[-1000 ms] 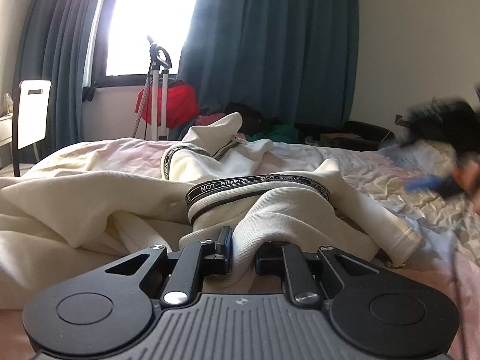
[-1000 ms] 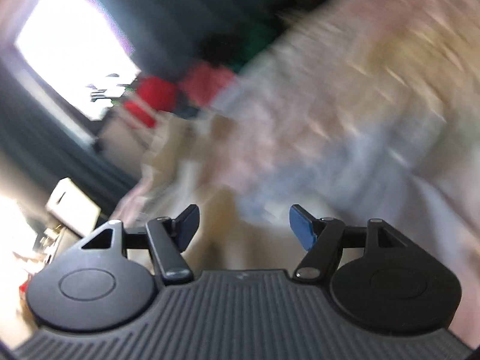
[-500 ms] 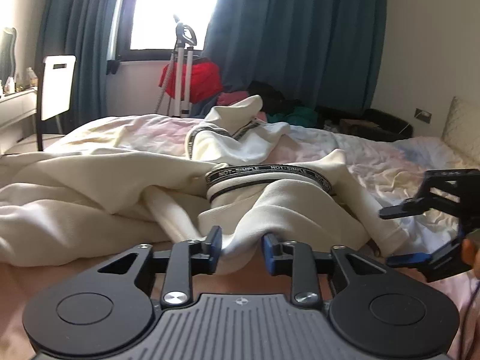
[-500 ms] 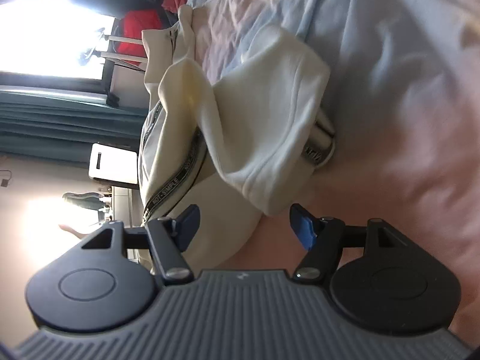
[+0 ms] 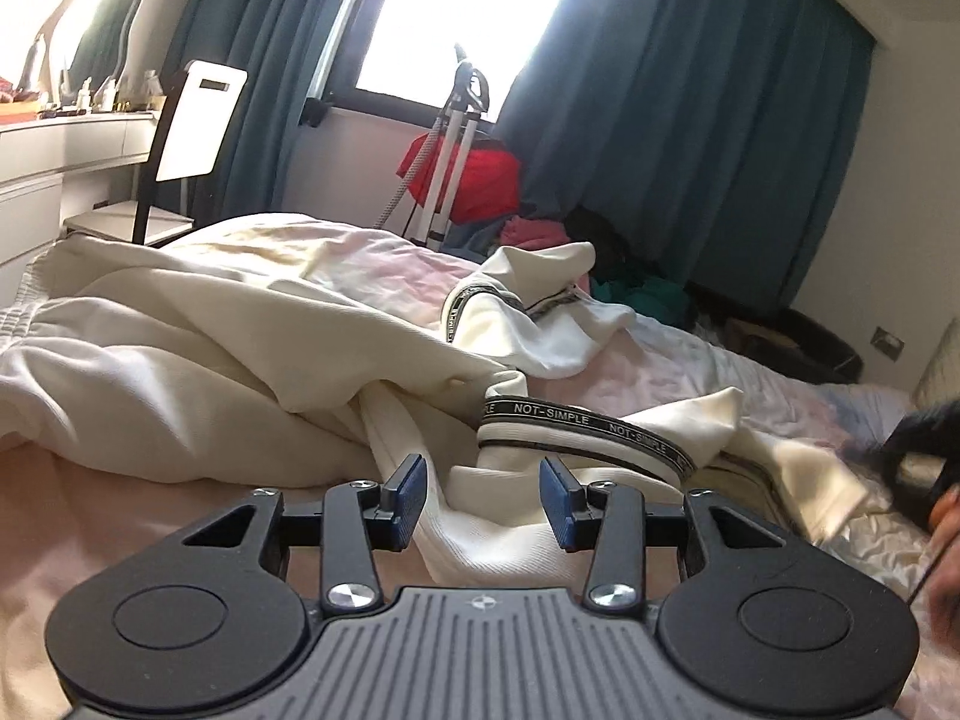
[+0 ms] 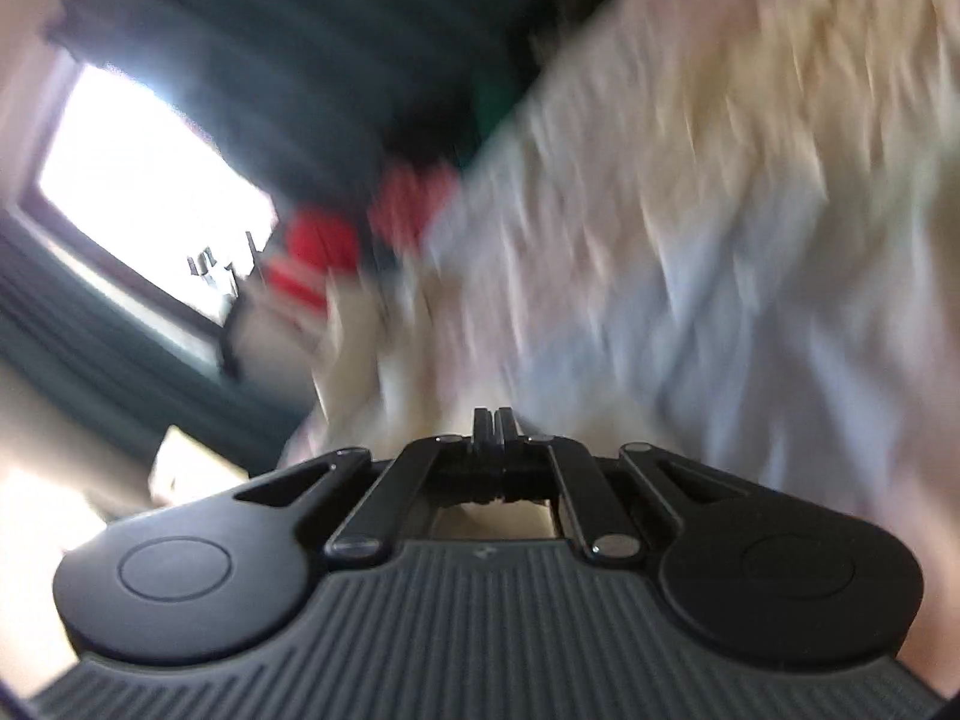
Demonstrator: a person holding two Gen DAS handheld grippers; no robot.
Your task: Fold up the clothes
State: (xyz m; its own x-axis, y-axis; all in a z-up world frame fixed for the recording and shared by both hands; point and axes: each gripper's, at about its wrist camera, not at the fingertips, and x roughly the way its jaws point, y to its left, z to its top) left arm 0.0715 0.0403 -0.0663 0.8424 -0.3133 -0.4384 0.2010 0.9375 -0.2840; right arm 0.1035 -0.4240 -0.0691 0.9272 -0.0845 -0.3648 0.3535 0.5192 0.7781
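Cream clothes point(image 5: 252, 360) with a black "NOT-SIMPLE" band lie crumpled on our bed point(image 5: 750, 384), their ribbed edge between our left gripper's point(image 5: 483, 495) wide-apart jaws, while our right gripper's point(image 6: 495, 427) fingers press together in blur.

Cream garment point(image 5: 252, 354) with black lettered band point(image 5: 576, 420), teal curtains point(image 5: 678, 138), red bag point(image 5: 474, 180), blue-padded left gripper point(image 5: 483, 495)

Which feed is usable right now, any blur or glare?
Left wrist view: sharp on the cream garment and open left gripper; window blown out, right edge smeared. Right wrist view: heavy motion blur, only the shut right gripper crisp; a grip cannot be told.
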